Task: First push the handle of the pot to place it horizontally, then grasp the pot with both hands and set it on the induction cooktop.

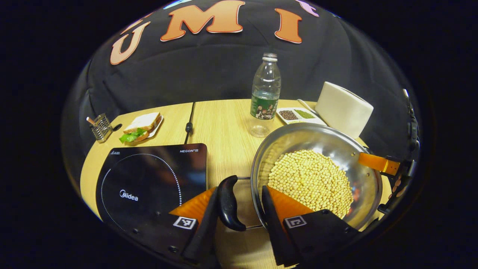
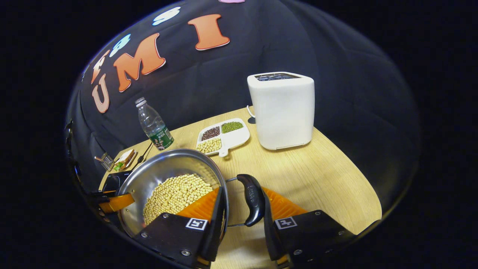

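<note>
Steel and shiny, the pot (image 1: 317,175) sits on the desk (image 1: 224,127) just right of the induction cooktop (image 1: 149,179), heaped with pale beans. Each gripper's fingers straddle a black side handle (image 1: 227,203), apparently closed on it. My advice: lift evenly, keep it level, and move it across low.
</note>
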{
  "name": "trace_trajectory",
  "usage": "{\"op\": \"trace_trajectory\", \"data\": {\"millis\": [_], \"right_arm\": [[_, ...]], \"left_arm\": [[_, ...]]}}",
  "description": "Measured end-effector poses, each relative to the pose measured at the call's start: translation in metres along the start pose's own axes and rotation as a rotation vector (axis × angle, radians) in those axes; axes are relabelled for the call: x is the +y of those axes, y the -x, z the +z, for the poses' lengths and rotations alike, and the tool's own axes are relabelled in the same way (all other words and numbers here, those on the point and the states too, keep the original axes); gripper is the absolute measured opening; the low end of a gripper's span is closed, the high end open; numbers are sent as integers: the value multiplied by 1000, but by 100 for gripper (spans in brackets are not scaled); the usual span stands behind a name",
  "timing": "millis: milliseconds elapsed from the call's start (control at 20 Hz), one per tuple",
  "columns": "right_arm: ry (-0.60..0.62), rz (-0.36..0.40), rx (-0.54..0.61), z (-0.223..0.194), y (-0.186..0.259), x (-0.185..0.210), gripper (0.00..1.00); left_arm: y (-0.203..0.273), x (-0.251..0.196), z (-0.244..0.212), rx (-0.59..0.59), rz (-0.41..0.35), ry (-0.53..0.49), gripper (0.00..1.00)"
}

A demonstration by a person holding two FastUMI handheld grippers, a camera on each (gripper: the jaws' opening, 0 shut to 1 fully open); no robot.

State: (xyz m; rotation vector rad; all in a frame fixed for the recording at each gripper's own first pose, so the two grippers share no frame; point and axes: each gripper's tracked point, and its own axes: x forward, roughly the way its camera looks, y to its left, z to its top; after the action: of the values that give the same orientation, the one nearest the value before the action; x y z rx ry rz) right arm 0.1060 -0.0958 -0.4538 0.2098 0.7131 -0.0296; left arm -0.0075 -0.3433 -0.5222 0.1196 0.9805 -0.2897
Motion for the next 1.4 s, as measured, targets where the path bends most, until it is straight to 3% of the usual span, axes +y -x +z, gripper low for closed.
{"op": "trace_trajectory", "data": {"millis": [50,150,200,450,550,650,750,850,1050,1100,1150,1200,1400], "right_arm": [[0,-6,-4,1,0,-4,50],[-31,-8,-7,2,4,-3,45],[-43,-12,-12,3,6,-1,38],[-67,-27,-20,9,16,5,41],[-66,-27,-30,13,25,11,41],[-69,-25,-49,21,33,21,41],[-60,-20,-67,29,41,33,41],[-52,-13,-84,36,48,47,41],[-47,5,-97,42,58,76,41],[-45,9,-95,42,60,83,41],[-44,15,-101,43,61,90,36],[-38,21,-104,43,64,98,41],[-26,52,-86,38,62,127,41]], "left_arm": [[-1,-2,-1,16,-6,12,71],[-2,-2,1,30,-18,8,56],[0,-4,-1,41,-18,7,56],[10,0,1,50,-29,11,53],[16,4,7,40,-31,13,58],[26,11,15,24,-33,15,55],[36,21,24,5,-32,17,58],[47,33,32,-11,-29,23,53],[66,60,41,-31,-12,20,53],[71,67,42,-35,-6,18,58],[74,76,41,-41,2,13,55],[78,84,40,-43,9,11,58],[89,115,35,-39,35,24,55]]}}
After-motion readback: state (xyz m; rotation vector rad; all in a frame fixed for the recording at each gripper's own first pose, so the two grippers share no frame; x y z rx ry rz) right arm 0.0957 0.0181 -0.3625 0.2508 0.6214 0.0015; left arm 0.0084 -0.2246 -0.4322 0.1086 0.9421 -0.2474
